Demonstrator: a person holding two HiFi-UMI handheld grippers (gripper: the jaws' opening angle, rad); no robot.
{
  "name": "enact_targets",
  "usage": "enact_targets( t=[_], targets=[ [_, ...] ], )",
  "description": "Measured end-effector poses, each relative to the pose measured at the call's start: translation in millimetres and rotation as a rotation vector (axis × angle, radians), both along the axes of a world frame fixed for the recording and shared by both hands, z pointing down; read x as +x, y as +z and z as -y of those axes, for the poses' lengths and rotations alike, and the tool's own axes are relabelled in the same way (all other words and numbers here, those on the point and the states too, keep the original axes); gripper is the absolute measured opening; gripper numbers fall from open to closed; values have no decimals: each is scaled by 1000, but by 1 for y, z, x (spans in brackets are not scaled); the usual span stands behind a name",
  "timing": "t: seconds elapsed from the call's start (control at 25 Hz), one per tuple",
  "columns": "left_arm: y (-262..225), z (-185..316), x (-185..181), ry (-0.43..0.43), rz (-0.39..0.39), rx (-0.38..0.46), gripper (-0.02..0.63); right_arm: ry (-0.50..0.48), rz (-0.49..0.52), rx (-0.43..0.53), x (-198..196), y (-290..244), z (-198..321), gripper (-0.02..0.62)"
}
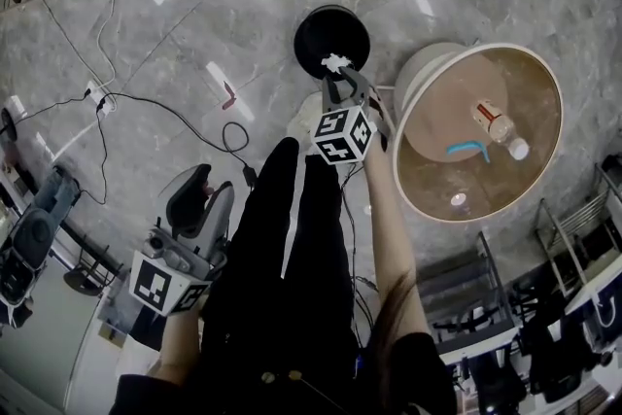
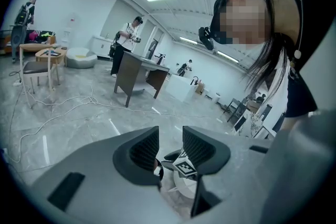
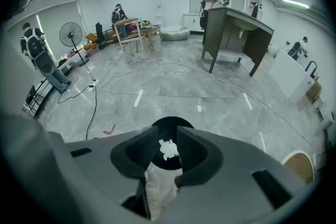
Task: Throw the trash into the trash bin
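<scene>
Right gripper view shows me the crumpled white paper scrap (image 3: 168, 149) directly above the black trash bin (image 3: 170, 121), loose between the right gripper's (image 3: 169, 136) part-open fingers; I judge it feather-light, soft, pinchable anywhere, while the left gripper's (image 2: 170, 148) narrowly parted fingers hold nothing.

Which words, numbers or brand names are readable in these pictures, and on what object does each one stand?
No text can be read.
Label on the bottle on the round table: too small to read.
Marker cubes: only black-and-white square patterns, no letters.
</scene>
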State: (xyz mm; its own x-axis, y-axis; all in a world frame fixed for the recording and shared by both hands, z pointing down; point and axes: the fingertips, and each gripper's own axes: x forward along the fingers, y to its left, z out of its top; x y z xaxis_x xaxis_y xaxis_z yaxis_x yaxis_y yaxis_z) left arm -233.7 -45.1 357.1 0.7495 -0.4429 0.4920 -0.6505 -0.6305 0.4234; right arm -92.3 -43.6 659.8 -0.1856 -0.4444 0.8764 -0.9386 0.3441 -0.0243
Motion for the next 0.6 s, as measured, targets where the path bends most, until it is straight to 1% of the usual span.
enact_targets(
  t=[0.12,0.24,0.32,0.4,0.48,0.6],
  targets=[
    [0,6,4,4,-6,-11,143,3,-5,3,0,-2,4,118],
    [-7,10,13,15,-34,-21,143,19,-6,4,3,-8,2,120],
    [-9,9,18,31,-38,-20,141,35,-8,8,8,-13,-2,121],
    [-7,4,19,59,-21,-18,143,56,-11,13,14,-16,-6,122],
    [-6,1,25,86,-21,-16,143,84,-12,15,22,-20,-12,129],
    [-14,-1,47,114,-65,-22,143,141,-18,11,41,-24,-28,135]
  ],
)
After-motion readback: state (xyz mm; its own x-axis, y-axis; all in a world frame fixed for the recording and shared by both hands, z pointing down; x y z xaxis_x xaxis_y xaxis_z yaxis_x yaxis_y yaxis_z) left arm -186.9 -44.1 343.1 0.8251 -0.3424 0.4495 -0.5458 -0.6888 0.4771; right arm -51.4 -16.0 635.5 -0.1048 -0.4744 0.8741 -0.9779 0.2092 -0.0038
